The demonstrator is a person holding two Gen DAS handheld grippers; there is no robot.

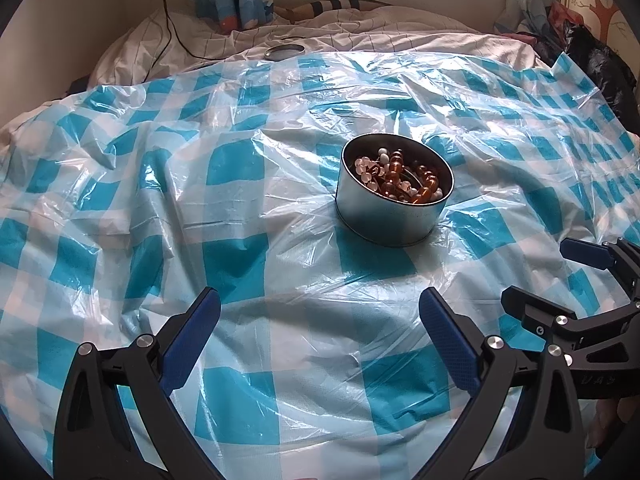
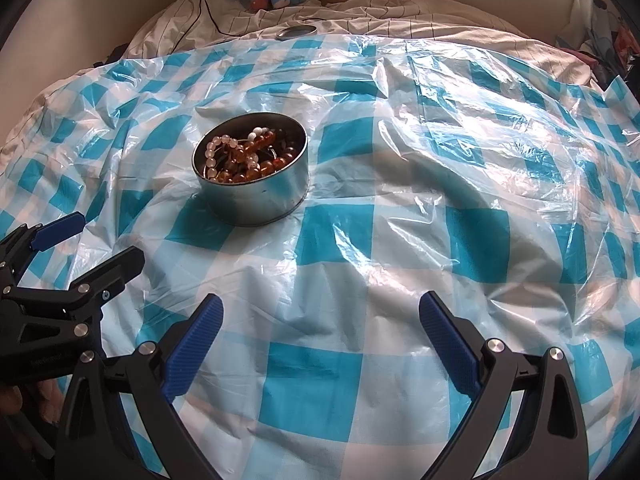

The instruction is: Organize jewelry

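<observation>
1. The left gripper (image 1: 319, 330) has its blue-padded fingers (image 1: 450, 344) spread wide with nothing between them, poised above the checked plastic sheet (image 1: 248, 168).
2. The right gripper (image 2: 321, 334) is likewise spread and empty, its fingers (image 2: 196, 340) over the sheet's near part.
3. Each wrist view catches the other tool at its side: the right gripper shows at the right edge of the left view, the left gripper at the left edge of the right view, both gaping.
4. A round metal tin (image 1: 394, 200) stands upright on the sheet, about midway across it and well beyond both grippers, apart from them.
5. Inside the tin lie beaded bracelets (image 2: 250, 158), amber-brown and pale pinkish-white; the right view looks deeper in and shows dark beads too.
6. A tin lid (image 1: 284, 52) rests at the sheet's far edge on the striped bedding (image 1: 360, 32).
7. A black cable (image 1: 170, 20) trails over the bedding's far left corner.
8. Only the left view shows dark bags (image 1: 600, 64) by the far right corner.
</observation>
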